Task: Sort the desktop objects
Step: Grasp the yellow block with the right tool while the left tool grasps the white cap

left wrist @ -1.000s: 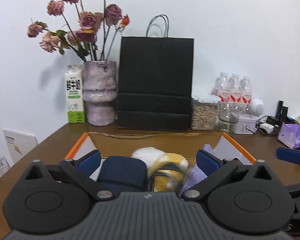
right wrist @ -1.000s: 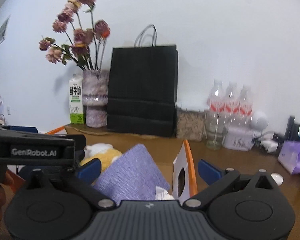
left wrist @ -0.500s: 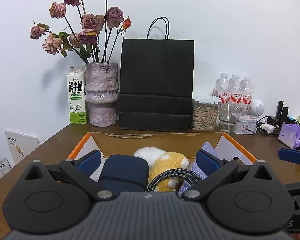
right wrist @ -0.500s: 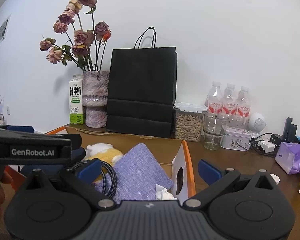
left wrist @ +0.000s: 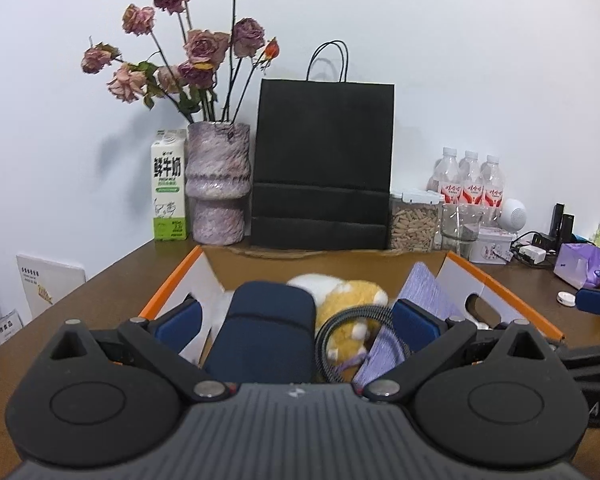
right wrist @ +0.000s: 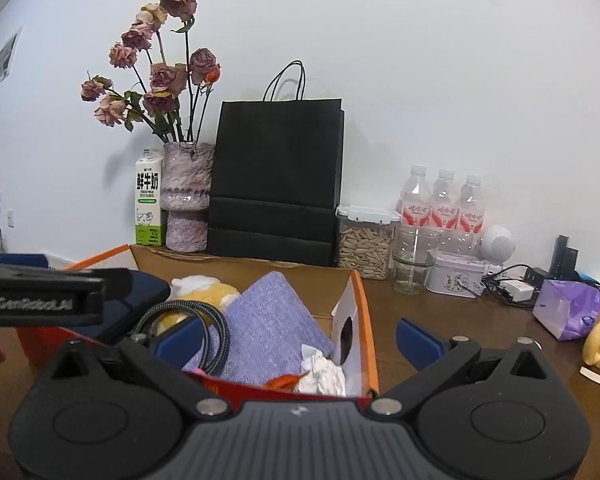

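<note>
1. The left gripper (left wrist: 296, 318) is held level over the near end of the cardboard box (left wrist: 500, 286), pointed at the back wall; its fingers (left wrist: 180, 319) are spread wide and nothing is gripped between them
2. A dark blue case (left wrist: 266, 330) is seen in the box between those fingers, its long axis running away from the camera; contact with the pads cannot be confirmed
3. A coiled braided cable (left wrist: 352, 330) is seen lying against a yellow and white plush toy (left wrist: 354, 300), just beside the case; a purple cloth (left wrist: 428, 294) is leaned tilted against the right wall of the box
4. The right gripper (right wrist: 298, 338) is held over the right near corner of the box, facing the same wall; its fingers (right wrist: 416, 338) are spread, one on each side of the orange-edged right flap, with nothing pinched
5. Crumpled white paper (right wrist: 324, 374) is noted in the near right corner of the box, beside the cloth
6. A black paper bag (left wrist: 322, 164), a vase of dried roses (left wrist: 218, 182) and a milk carton (left wrist: 169, 190) are stood behind the box on the table (left wrist: 112, 280)
</note>
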`<state>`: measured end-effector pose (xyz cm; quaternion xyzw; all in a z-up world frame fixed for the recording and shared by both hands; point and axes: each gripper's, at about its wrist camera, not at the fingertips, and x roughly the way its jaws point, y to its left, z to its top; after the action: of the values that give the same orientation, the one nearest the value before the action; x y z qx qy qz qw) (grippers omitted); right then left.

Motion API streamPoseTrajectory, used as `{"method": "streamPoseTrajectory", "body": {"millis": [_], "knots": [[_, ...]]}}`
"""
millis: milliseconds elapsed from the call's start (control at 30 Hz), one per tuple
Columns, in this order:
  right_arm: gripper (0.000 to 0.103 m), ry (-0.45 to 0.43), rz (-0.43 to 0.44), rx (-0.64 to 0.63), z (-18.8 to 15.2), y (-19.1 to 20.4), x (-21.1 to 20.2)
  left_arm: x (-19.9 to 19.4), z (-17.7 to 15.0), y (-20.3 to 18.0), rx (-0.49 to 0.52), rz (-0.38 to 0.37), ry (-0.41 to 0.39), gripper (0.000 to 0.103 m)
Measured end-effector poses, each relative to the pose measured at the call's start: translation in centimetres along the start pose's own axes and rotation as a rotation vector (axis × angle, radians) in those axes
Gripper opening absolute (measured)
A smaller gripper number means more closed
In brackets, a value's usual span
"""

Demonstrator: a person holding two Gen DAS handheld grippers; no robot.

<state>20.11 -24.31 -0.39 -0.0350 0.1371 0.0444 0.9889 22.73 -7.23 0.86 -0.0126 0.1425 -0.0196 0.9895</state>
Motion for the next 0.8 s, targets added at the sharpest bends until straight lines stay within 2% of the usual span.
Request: {"method": "streamPoseTrajectory", "body": {"millis": [200, 500, 800], "knots": [[0.103, -0.008, -0.014, 0.004, -1.1, 0.2, -1.8, -1.8, -0.8, 1.1, -0.021, 0.015, -0.013, 0.103], [0.103, 0.008, -0.013, 0.025, -2.5, 0.4, -4.2, -3.6, -2.2, 2.1, -0.004, 0.023, 0.029, 0.103], [0.103, 0.078, 0.042, 0.031, -3.2, 1.1, -5.2, -3.8, -2.9, 3.6, 0.017, -0.017, 0.179, 0.103]]}}
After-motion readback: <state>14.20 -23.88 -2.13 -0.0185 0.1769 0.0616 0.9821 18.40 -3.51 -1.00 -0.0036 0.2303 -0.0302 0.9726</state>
